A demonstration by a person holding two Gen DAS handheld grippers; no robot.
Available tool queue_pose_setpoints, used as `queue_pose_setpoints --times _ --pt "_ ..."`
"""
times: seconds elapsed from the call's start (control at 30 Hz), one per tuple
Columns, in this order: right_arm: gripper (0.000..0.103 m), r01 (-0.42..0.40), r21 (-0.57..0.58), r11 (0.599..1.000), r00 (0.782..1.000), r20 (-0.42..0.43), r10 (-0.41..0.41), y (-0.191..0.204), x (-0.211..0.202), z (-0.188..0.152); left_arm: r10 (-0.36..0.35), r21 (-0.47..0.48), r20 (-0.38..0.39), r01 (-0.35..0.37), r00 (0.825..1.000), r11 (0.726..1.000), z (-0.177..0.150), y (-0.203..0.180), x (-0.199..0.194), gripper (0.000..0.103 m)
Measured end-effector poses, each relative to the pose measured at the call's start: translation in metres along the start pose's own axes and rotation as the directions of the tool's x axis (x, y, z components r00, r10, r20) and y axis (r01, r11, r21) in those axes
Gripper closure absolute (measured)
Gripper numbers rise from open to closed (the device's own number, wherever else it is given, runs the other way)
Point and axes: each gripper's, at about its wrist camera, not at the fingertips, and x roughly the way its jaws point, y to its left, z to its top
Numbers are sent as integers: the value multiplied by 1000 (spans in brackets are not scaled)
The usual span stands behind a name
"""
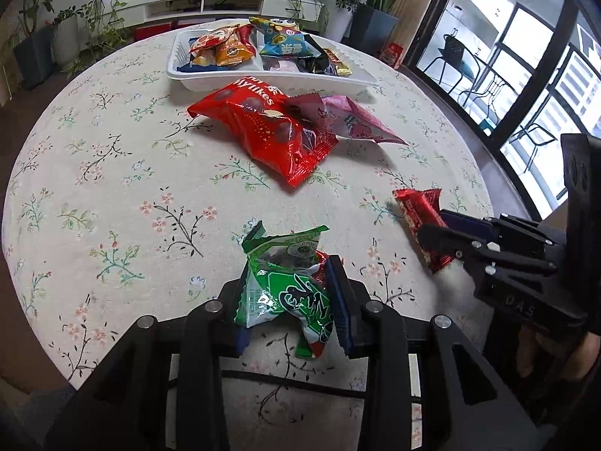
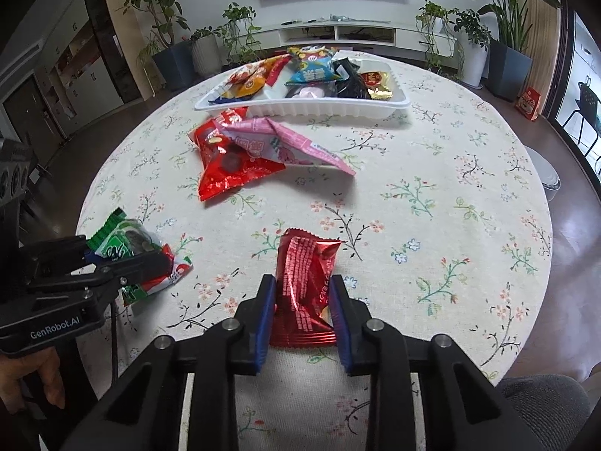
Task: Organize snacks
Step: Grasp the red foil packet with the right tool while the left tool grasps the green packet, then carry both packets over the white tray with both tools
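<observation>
Covering the round table (image 2: 469, 203), a floral cloth; potted plants (image 2: 210, 49) behind.

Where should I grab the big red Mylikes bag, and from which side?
Judging by its pose, take the big red Mylikes bag by the flat crimped end nearest you, coming in from the near side. That corner lies clear on the tablecloth, while the pink packet overlaps its far end by the white tray.
</observation>
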Motion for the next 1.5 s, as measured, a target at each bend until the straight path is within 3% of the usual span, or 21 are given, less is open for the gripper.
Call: queue_pose_setpoints --times 0.2,0.63,1.03,1.5 --pt "72 -28 48 998 999 19 27 -13 -16 3 -43 -39 29 44 999 998 0 11 -17 71" --pt "72 1 104 995 996 92 -10 -50 -44 35 -34 -80 118 44 992 996 44 43 -53 71" --pt "72 61 77 995 976 205 -75 -76 -65 110 -15 -18 208 19 978 1000 127 44 -67 71" --pt "72 38 -4 999 967 252 -36 -63 -39 200 -24 85 229 5 973 996 235 24 -47 71"
